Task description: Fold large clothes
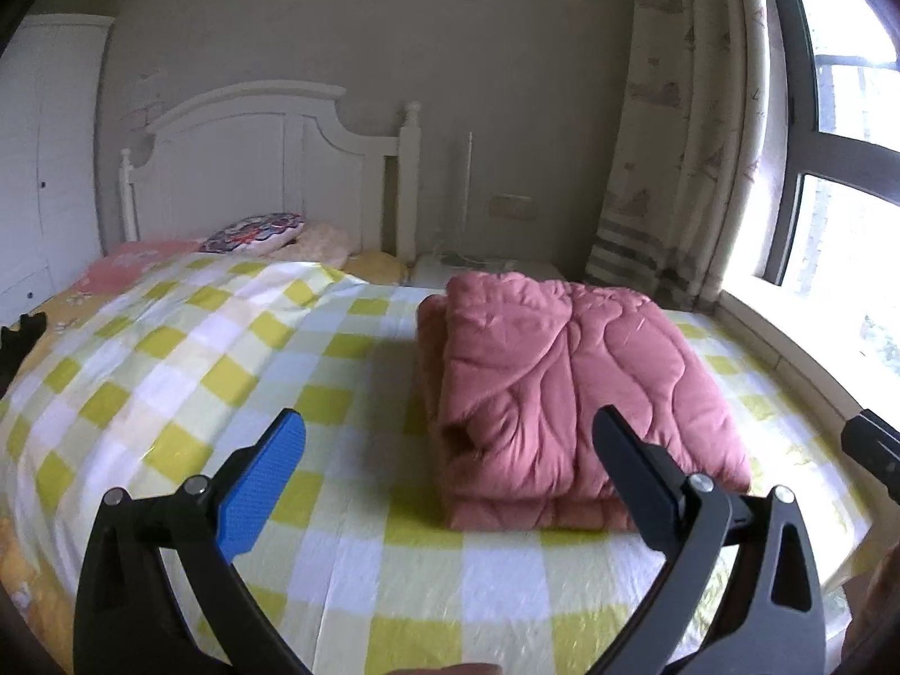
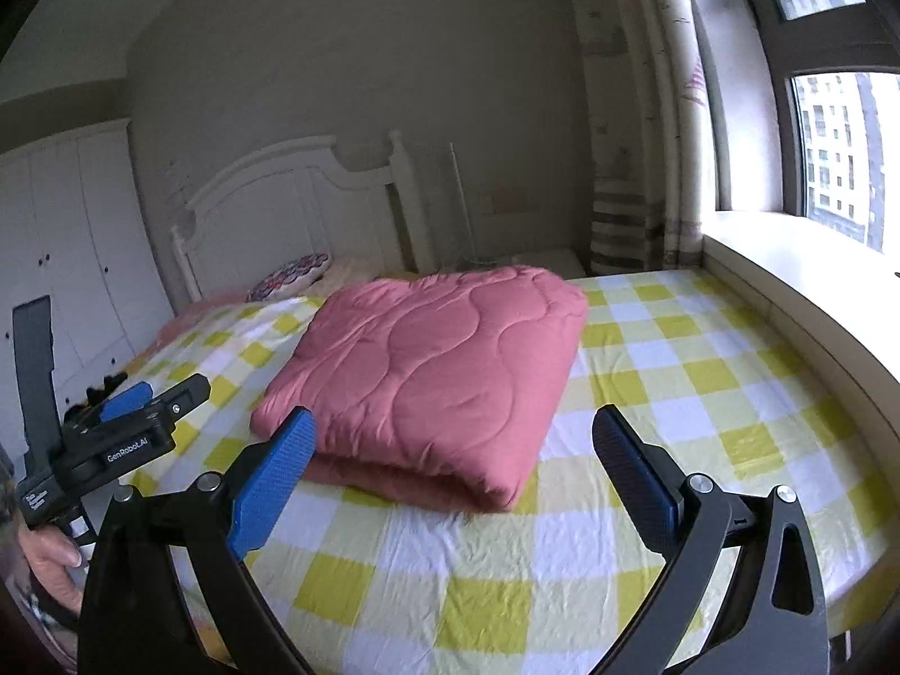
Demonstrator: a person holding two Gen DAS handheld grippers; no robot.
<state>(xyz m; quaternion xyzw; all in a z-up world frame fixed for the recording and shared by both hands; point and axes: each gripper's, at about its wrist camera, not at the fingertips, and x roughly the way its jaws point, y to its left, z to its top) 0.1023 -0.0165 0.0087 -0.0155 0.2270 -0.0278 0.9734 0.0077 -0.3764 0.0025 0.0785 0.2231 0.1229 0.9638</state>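
The pink quilted comforter [image 2: 427, 371] lies folded into a thick, layered rectangle on the yellow-and-white checked bedsheet [image 2: 675, 382], toward the window side of the bed. Its folded edge faces the cameras, and stacked layers show along the near and left sides. The left gripper [image 1: 450, 450] hangs above the sheet with its jaws spread wide apart and nothing between them; its right finger overlaps the comforter's near corner in the left wrist view, but contact cannot be confirmed. The right gripper [image 2: 453, 450] is likewise held with jaws wide apart and empty, positioned just in front of the comforter's near edge. In the right wrist view the left gripper body appears at the far left, held by a hand [image 2: 53, 562]. A white headboard [image 1: 253, 157] stands at the far end of the bed, with a patterned pillow [image 1: 253, 230] in front of it. A curtain [image 1: 675, 140] hangs beside the window [image 2: 832, 152].
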